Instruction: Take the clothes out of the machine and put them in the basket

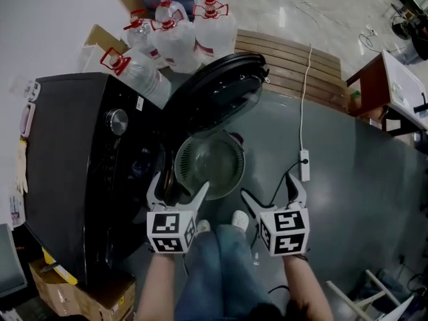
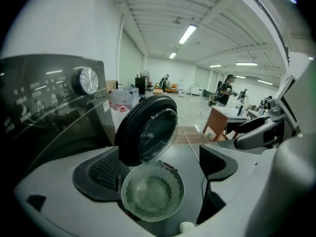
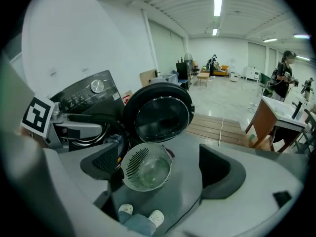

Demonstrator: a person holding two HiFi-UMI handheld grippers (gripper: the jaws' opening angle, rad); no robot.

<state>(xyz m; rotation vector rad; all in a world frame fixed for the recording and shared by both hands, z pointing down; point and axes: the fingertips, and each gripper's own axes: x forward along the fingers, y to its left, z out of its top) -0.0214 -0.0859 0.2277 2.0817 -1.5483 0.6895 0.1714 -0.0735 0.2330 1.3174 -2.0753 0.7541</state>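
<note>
A black washing machine [image 1: 73, 159] stands at the left with its round door [image 1: 217, 92] swung open. Its drum opening [image 1: 144, 162] is dark, and I cannot make out clothes inside. On the grey floor in front lies a round white perforated basket [image 1: 210, 166], and I see nothing in it. My left gripper [image 1: 179, 187] hangs open just above the basket's near left rim. My right gripper [image 1: 271, 189] is open to the basket's right. Nothing is between either pair of jaws. The left gripper view frames the basket [image 2: 152, 191] and door [image 2: 148, 130]; the right gripper view shows the basket [image 3: 146, 167] too.
Several large water jugs [image 1: 177, 35] stand behind the machine, beside wooden boards [image 1: 294, 65]. A white power strip [image 1: 304, 164] and its cable lie on the floor at the right. A wooden table [image 1: 381, 85] is at the far right, cardboard boxes [image 1: 73, 289] at the near left. The person's shoes [image 1: 221, 223] are below the basket.
</note>
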